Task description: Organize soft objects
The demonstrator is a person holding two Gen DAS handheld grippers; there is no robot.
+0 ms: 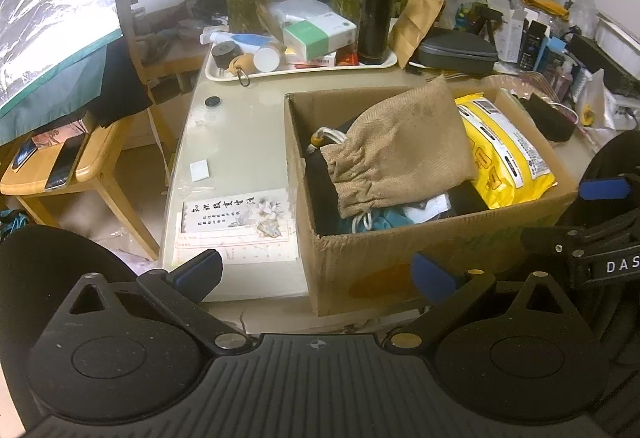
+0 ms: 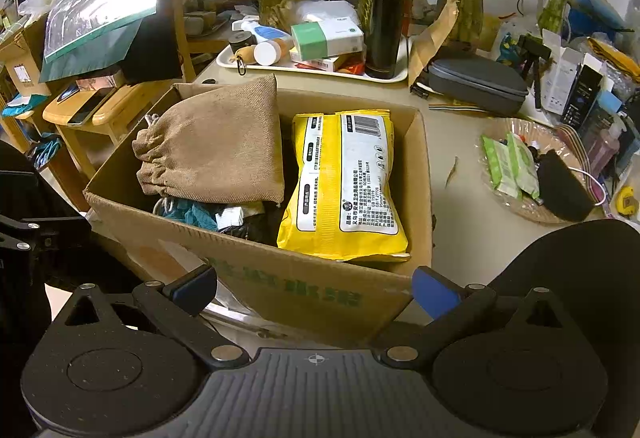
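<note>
An open cardboard box [image 1: 400,262] [image 2: 304,290] stands on the table. Inside lie a tan drawstring pouch [image 1: 400,149] [image 2: 216,141] on top, a yellow soft pack [image 1: 508,153] [image 2: 344,185] to its right, and teal and black cloth [image 2: 192,213] underneath. My left gripper [image 1: 316,274] is open, held in front of the box's near left corner, with nothing between its fingers. The right gripper [image 2: 316,286] is open too, just before the box's near wall, empty. The right gripper's body [image 1: 600,230] shows at the right edge of the left wrist view.
A white tray [image 1: 224,75] [image 2: 228,59] with a black flask [image 1: 376,13] [image 2: 386,21], boxes and bottles sits behind the box. A grey zip case [image 2: 476,81], a wicker basket [image 2: 520,209] of packets and plant vases crowd the back right. A wooden chair [image 1: 92,157] stands left. A printed card [image 1: 236,222] lies under the tabletop glass.
</note>
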